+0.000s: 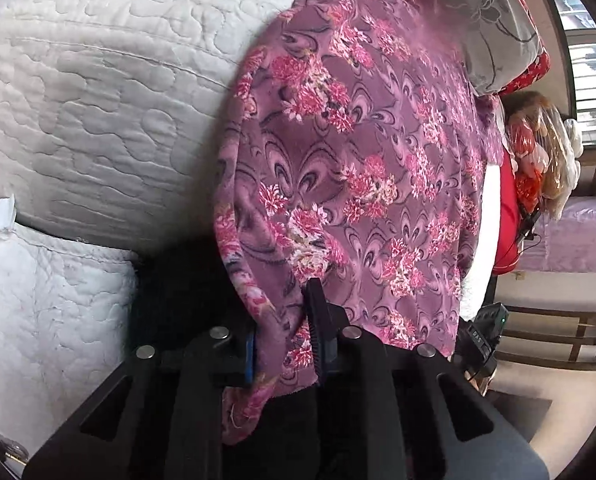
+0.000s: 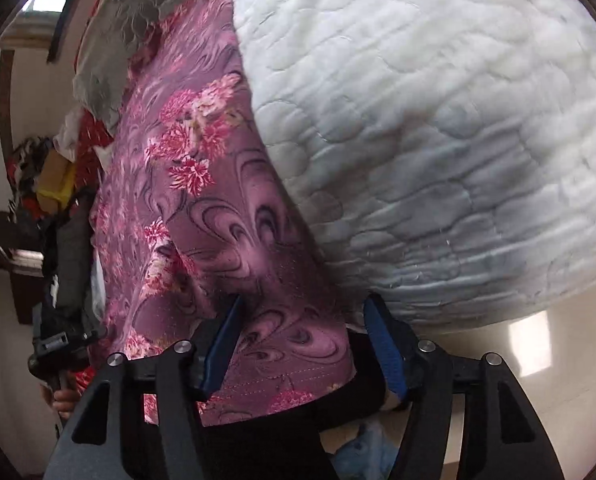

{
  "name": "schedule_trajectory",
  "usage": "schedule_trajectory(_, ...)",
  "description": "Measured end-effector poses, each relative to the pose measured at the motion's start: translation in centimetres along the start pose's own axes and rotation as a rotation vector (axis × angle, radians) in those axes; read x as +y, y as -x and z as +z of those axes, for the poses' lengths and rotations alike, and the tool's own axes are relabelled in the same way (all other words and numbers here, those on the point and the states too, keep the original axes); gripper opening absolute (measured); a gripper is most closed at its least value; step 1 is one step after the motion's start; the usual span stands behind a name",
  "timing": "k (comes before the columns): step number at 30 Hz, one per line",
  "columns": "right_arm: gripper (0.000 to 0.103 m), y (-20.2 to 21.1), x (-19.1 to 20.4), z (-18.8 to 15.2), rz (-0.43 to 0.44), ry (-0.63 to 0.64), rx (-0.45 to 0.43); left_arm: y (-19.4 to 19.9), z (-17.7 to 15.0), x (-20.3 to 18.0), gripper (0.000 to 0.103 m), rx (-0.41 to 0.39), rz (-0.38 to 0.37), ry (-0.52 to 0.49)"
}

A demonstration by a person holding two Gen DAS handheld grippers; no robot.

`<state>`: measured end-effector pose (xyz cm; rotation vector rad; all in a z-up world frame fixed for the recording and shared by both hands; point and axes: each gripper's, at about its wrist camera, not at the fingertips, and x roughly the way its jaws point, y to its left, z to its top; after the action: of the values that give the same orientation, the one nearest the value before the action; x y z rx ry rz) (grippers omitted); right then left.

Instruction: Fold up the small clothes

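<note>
Looks like the start of a fold: picking up one edge of the purple flower cloth (image 1: 358, 140), spread long against the white quilt (image 1: 98, 100)

Pinched tight at its near edge by the left tongs (image 1: 284, 344), clenched with a bit of hem sticking out below

Not pinched by the right tongs (image 2: 304, 344): held wide apart, released, with the same cloth (image 2: 202, 200) just lying between the blue pads (image 2: 384, 350)

Next, most likely: squeeze the right tongs on that edge too, then lift both corners together and carry them over to the far end. Needs an even pull on both sides, or else a crooked fold. Needs a slow lift as well, since soft and floppy, and easy to bunch up

Counting now:
- one purple flower cloth
- two tongs, one clenched, one released
- one white quilt under the cloth
- one grey pillow (image 1: 486, 20) with a big flower on it, past the far end of the cloth
- a heap of red and dark things (image 2: 38, 176) well apart at the side, too mixed up to count
</note>
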<state>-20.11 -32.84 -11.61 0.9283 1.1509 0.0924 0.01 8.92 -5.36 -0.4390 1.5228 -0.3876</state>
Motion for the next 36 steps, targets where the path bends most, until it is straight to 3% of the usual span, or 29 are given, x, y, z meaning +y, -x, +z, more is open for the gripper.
schedule_trajectory(1, 0.066, -0.2, 0.0, -0.1, 0.010, 0.001, -0.005, 0.0, 0.0, -0.1, 0.017, 0.000, 0.005, 0.000)
schedule_trajectory(2, 0.051, -0.4, 0.1, -0.2, 0.013, 0.007, -0.003, -0.1, 0.0, -0.2, 0.017, -0.002, 0.012, -0.001)
schedule_trajectory(4, 0.006, -0.5, 0.5, -0.1, 0.069, 0.047, -0.002, 0.3, -0.2, -0.4, 0.004, -0.008, 0.017, 0.008)
schedule_trajectory(6, 0.005, 1.0, 2.0, -0.2, 0.054, 0.102, -0.047, 1.3, -0.8, -0.4, 0.004, -0.003, -0.017, 0.038)
schedule_trajectory(8, 0.005, 4.8, 3.5, -0.4, 0.122, 0.135, -0.120, 2.7, -1.5, -0.6, 0.004, 0.000, -0.073, 0.054)
schedule_trajectory(11, 0.005, 10.6, 4.5, -0.1, 0.201, 0.141, -0.233, 4.0, -2.0, -1.1, 0.004, -0.025, -0.041, 0.026)
schedule_trajectory(14, 0.005, 13.5, 3.9, 0.5, 0.169, 0.140, -0.272, 2.8, -1.7, -0.6, 0.004, 0.002, 0.025, 0.031)
schedule_trajectory(17, 0.005, 11.2, 2.2, 0.8, 0.047, 0.109, -0.188, 1.4, -1.5, 0.8, 0.004, 0.038, 0.112, 0.063)
schedule_trajectory(21, 0.007, 7.2, 0.1, 0.5, -0.110, 0.062, -0.036, 2.8, -1.1, 1.1, 0.004, 0.019, 0.101, 0.049)
schedule_trajectory(24, 0.012, 8.1, 2.5, 1.9, -0.232, 0.154, -0.103, 5.1, 0.8, -1.4, 0.008, -0.065, 0.138, -0.055)
schedule_trajectory(25, 0.014, 8.9, 3.7, 3.0, -0.248, 0.194, -0.152, 5.5, 1.3, -2.1, 0.010, -0.084, 0.141, -0.077)
schedule_trajectory(26, 0.017, 9.3, 4.7, 4.0, -0.239, 0.224, -0.184, 5.7, 2.4, -3.5, 0.021, -0.113, 0.147, -0.106)
schedule_trajectory(27, 0.021, 9.6, 6.1, 5.3, -0.212, 0.258, -0.220, 5.7, 3.3, -4.3, 0.039, -0.134, 0.153, -0.134)
schedule_trajectory(29, 0.027, 9.0, 8.3, 7.8, -0.176, 0.317, -0.269, 4.9, 5.7, -7.1, 0.052, -0.196, 0.199, -0.184)
schedule_trajectory(34, 0.025, 3.2, 11.8, 12.1, -0.151, 0.404, -0.282, -1.4, 11.1, -12.0, 0.052, -0.179, 0.255, -0.226)
schedule_trajectory(36, 0.024, 0.5, 11.3, 13.0, -0.235, 0.426, -0.214, -4.1, 12.6, -12.9, 0.052, -0.149, 0.286, -0.218)
